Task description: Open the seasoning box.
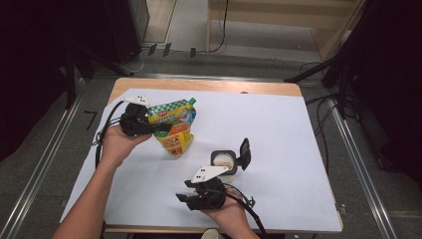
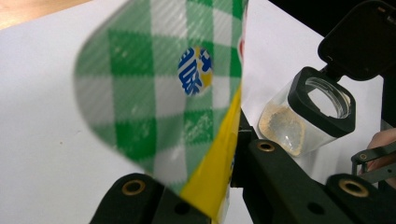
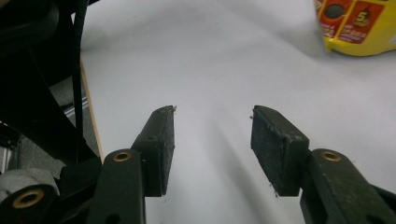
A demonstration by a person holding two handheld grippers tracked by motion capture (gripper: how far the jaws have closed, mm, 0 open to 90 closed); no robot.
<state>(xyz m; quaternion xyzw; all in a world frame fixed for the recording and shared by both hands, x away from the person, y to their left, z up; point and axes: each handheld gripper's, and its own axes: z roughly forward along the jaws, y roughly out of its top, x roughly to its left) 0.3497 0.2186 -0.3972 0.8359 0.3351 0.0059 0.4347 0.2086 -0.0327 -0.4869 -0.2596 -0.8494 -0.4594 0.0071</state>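
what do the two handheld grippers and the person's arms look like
Both are black two-jaw tools. The left gripper and the right gripper each carry a pale three-cornered plate on top and trail a black cable. The right gripper's fingers have rough dark pads, with brass-coloured rivets at the joints. Both forearms are bare, with no sleeve in sight.

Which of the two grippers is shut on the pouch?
The left gripper, clamped on the green-checked pouch; the right gripper stands open over bare white table.
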